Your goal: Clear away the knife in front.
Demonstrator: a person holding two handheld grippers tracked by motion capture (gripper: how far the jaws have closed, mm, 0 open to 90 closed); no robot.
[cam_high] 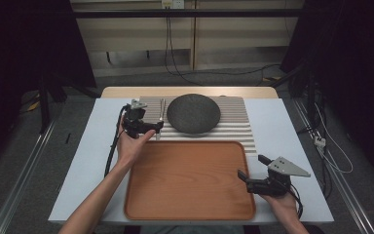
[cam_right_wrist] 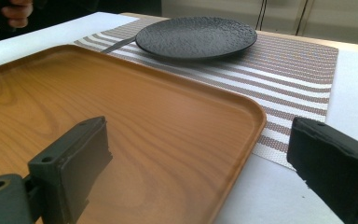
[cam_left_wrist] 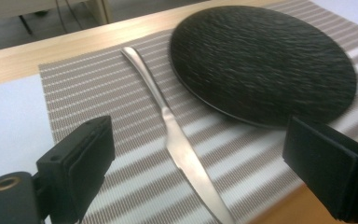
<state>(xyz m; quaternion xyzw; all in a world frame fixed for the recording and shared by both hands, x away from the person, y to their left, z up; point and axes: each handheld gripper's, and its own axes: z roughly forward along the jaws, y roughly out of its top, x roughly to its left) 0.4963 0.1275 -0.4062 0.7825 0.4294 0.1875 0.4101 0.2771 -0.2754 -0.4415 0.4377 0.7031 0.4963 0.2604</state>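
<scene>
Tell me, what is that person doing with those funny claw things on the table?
A person holds a claw in each hand. The left claw is open, its jaws on either side of a silver knife that lies on a striped mat beside a black plate. It has not closed on the knife. The right claw is open too, at the right edge of a wooden tray with nothing on it.

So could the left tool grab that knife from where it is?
Probably yes. The left tool is open right over the knife, which lies flat on the mat beside the plate, with nothing between.
</scene>
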